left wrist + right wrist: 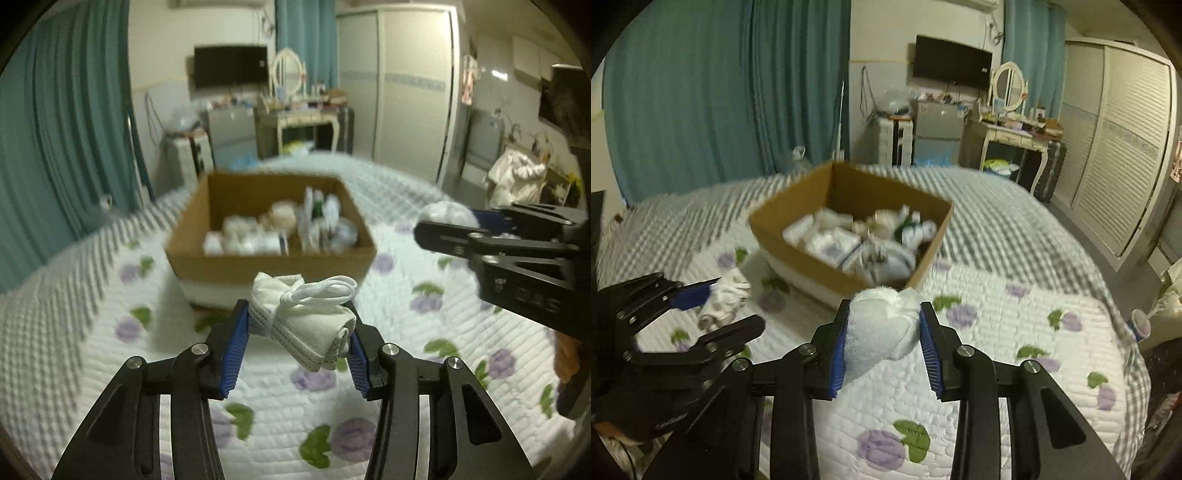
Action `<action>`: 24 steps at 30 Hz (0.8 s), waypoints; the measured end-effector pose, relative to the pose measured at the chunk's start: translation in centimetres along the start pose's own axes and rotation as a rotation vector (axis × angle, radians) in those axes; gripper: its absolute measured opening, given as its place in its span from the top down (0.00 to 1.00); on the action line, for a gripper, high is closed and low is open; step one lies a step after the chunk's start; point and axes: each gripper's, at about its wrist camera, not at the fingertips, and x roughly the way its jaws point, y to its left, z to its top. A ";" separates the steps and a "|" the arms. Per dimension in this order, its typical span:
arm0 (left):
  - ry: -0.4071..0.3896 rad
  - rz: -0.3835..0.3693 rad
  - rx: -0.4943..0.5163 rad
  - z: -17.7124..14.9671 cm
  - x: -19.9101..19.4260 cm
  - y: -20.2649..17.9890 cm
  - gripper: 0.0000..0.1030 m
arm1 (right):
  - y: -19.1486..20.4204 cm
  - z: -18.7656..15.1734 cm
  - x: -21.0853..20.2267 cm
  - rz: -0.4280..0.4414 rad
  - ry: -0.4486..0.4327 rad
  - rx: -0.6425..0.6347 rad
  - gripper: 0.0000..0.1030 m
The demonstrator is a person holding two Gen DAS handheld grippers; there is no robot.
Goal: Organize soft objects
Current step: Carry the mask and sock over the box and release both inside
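My left tongs (299, 332) grip a rolled white mask bundle (306, 321) tied with its elastic cord, held above the flowered quilt (406, 369) on the bed. My right tongs (882, 336) clamp a fluffy white soft ball (882, 328). Ahead of both sits the cardboard box (266, 266), already holding blurred white items. Nothing lies between either load and the box. Dresser (1012, 136) and wardrobe (1119, 147) stand beyond the bed.

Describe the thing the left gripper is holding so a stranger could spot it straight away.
Start at the open brown cardboard box on the white quilt with purple flowers. Just in front of its near wall, the left gripper grips a rolled white face mask with stitched edges. Unlike the round fluffy white ball in the right gripper, it is a flat-woven roll bound by its own looped white ear cord.
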 end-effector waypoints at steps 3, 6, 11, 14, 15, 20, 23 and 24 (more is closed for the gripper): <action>-0.055 0.012 0.007 2.2 -1.6 0.9 0.54 | 0.5 2.5 -1.3 -0.015 -0.043 0.005 0.66; -0.086 0.021 0.002 4.3 -2.2 1.6 0.54 | 0.8 5.0 -2.0 -0.016 -0.083 0.018 0.66; -0.127 0.053 0.011 7.2 -1.4 3.2 0.54 | 1.5 8.4 -2.4 0.008 -0.143 0.032 0.66; -0.141 0.073 0.032 8.2 0.5 4.1 0.54 | 2.2 9.8 -1.8 0.018 -0.166 0.034 0.66; -0.142 0.077 0.036 8.5 1.3 4.4 0.54 | 2.5 10.2 -1.3 0.025 -0.174 0.033 0.66; -0.132 0.073 0.036 9.3 5.4 5.6 0.54 | 2.7 11.0 1.7 0.021 -0.173 0.036 0.66; -0.124 0.077 0.042 9.3 7.9 5.9 0.54 | 1.6 11.5 4.0 0.027 -0.171 0.085 0.66; -0.118 0.074 0.040 9.4 8.9 6.0 0.54 | 1.1 11.6 4.7 0.033 -0.172 0.102 0.66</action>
